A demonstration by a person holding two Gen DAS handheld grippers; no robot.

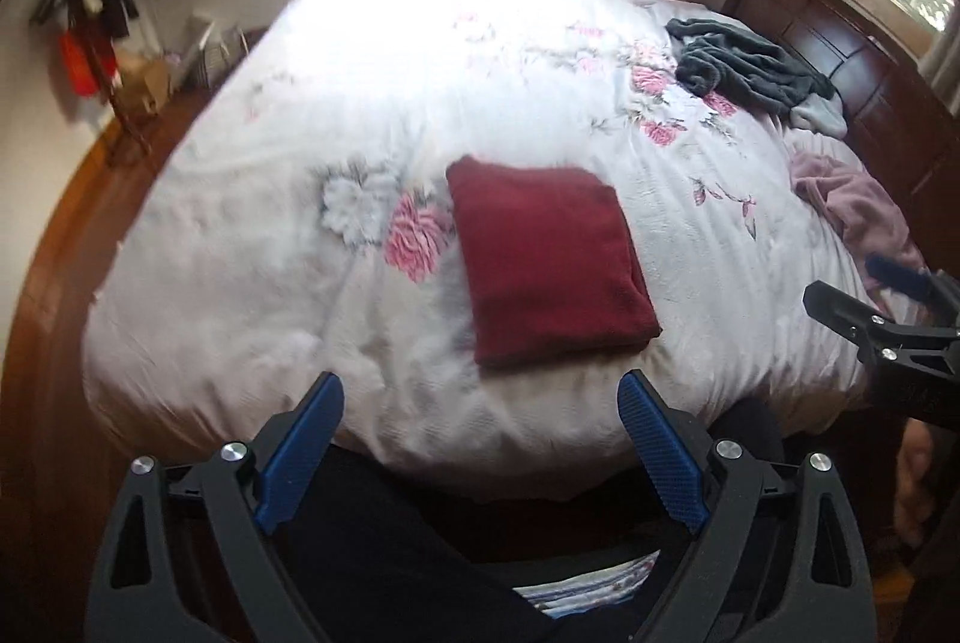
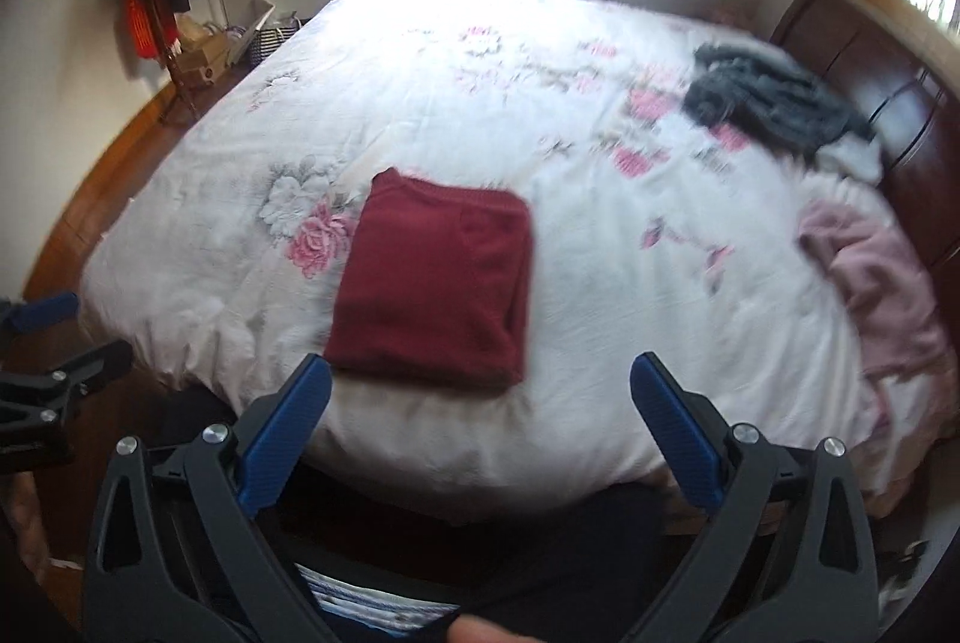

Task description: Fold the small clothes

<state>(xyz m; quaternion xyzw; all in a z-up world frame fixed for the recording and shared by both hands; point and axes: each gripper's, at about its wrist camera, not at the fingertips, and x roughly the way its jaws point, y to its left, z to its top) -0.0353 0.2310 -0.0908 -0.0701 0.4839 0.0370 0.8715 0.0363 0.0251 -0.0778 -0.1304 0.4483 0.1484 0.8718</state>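
On the bed (image 1: 252, 235) our red cloth (image 1: 549, 262) lies folded; both grippers (image 1: 480, 406) (image 2: 480, 385) hang with jaws apart, and reaching carelessly toward the unfolded pink garment (image 1: 852, 205) may snag and undo it.

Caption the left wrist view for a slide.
Open left tongs hover before a folded red garment on the floral bed; unfolded clothes wait near the headboard.

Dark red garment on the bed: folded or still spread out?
Folded. The dark red garment lies as a compact, straight-edged rectangle on the floral bedspread, with layered edges visible in the right wrist view; neither claw touches it.
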